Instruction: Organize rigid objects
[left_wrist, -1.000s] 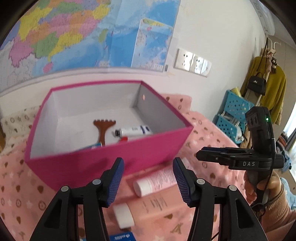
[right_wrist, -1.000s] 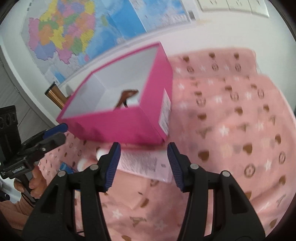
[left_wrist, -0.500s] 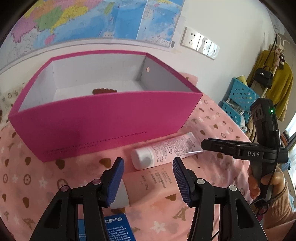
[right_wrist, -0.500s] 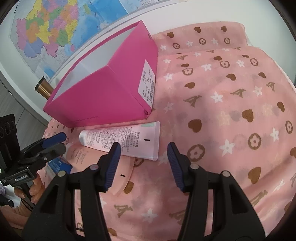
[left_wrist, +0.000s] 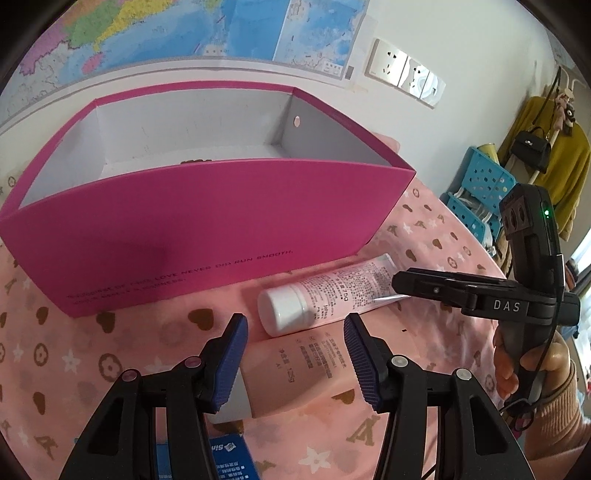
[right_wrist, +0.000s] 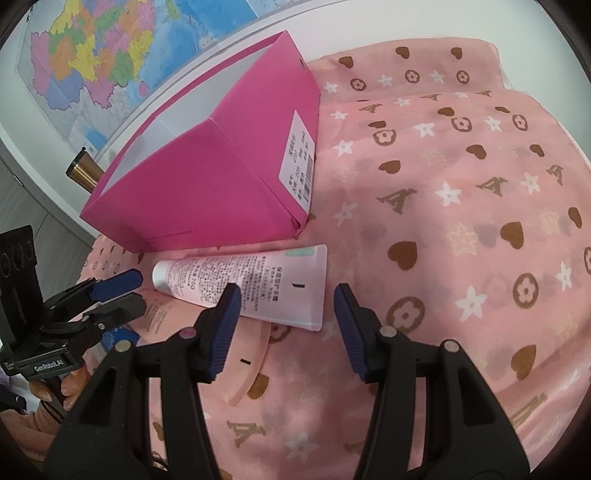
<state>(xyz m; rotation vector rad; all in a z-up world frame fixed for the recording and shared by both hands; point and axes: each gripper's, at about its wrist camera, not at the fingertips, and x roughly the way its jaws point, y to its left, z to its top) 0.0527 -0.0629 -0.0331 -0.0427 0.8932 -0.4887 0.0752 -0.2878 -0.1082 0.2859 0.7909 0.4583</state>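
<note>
**Both grippers poised over tubes in front of the box**

Pink patterned cloth (right_wrist: 461, 206), printed with hearts, stars and flowers, covers the work surface; a wall map (left_wrist: 177, 33) hangs behind it. We record an open-topped magenta cardboard box (left_wrist: 207, 229) standing on the cloth, grey inside, with the brown tip of one item just showing above its near wall.

Lying just in front of the box is a pale pink squeeze tube with a white cap (left_wrist: 325, 301). Beside it, nearer the cameras and partly beneath it, lies a peach-coloured flat tube (left_wrist: 306, 373). A blue printed carton (left_wrist: 229, 458) shows at the bottom edge of the left view.

We find the left gripper (left_wrist: 295, 354) with jaws partly open and empty, framing the cap end of the two tubes. The right gripper (right_wrist: 286, 325) is likewise partly open and holds nothing; its jaws stand over the crimped tail of the pale pink tube. No pad touches either tube.

In our judgement the step in hand is the approach to a pick-up. The next move calls for lowering one gripper so its pads straddle a tube, closing firmly, then lifting it clear of the box's near wall. The smooth rounded tube may roll or slip if pinched off-centre.
</note>
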